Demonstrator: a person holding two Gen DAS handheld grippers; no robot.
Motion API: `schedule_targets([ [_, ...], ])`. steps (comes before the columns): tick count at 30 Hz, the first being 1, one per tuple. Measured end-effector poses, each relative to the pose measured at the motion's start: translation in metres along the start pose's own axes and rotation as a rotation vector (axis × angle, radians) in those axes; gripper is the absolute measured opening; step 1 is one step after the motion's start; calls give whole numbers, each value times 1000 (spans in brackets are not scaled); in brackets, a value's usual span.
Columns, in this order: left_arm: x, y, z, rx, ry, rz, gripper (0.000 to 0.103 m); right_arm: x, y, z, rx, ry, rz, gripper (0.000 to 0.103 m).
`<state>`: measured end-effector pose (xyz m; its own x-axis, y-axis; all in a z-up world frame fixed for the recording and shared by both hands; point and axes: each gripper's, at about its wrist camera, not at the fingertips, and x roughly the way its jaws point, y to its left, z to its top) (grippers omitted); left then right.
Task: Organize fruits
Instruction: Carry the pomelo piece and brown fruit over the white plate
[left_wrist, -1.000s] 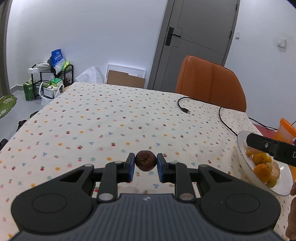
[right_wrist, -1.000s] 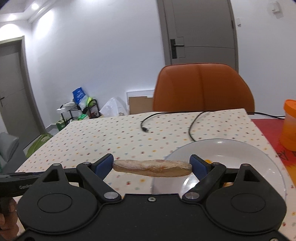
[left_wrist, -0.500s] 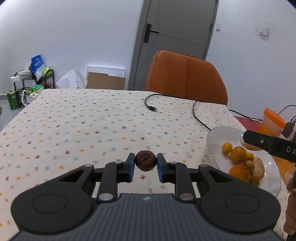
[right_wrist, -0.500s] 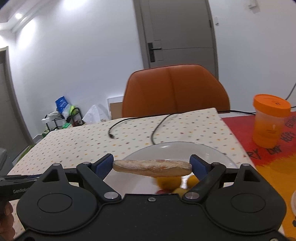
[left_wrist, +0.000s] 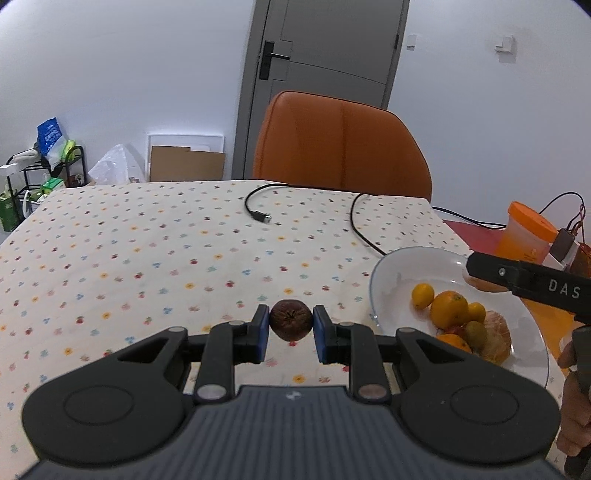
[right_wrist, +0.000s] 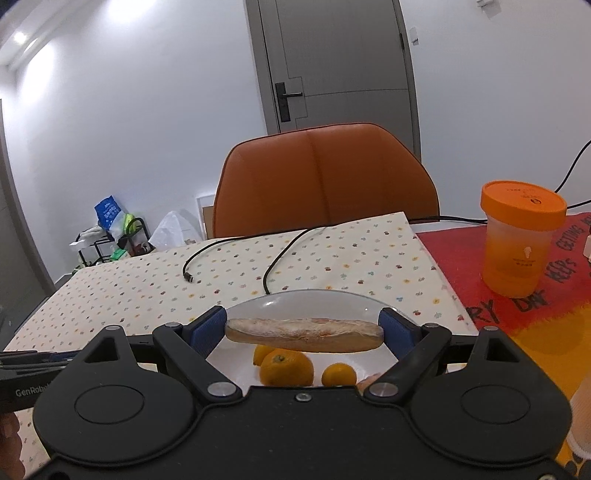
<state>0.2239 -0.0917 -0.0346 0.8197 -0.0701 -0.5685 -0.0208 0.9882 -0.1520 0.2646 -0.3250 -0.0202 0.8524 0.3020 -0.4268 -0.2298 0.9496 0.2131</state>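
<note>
The left gripper (left_wrist: 291, 334) pinched a small, wrinkled brown fruit (left_wrist: 291, 319) low in frame; it looked light, possibly soft. The right gripper (right_wrist: 304, 330) held a long pale fruit (right_wrist: 304, 335) endwise, centre frame, over the plate (right_wrist: 314, 300) of oranges (right_wrist: 286, 367).

Probably a home: tablecloth (left_wrist: 147, 258), dining chair (left_wrist: 343, 147).

An orange chair (left_wrist: 341, 147) stands behind the worktop (left_wrist: 129, 251); a black cable (left_wrist: 258, 206) lies on its dotted cloth; an orange-lidded cup (right_wrist: 521, 240) sits on a red mat (right_wrist: 491, 295); a grey door (right_wrist: 332, 62) is shut.
</note>
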Motion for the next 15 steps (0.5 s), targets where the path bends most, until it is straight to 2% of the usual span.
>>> schedule_targets([
  [6, 7, -13, 5, 14, 0, -19, 24, 4, -10, 6, 30, 0, -7, 91],
  [15, 11, -41, 2, 53, 8, -60, 24, -21, -34, -5, 109, 25, -29, 94],
])
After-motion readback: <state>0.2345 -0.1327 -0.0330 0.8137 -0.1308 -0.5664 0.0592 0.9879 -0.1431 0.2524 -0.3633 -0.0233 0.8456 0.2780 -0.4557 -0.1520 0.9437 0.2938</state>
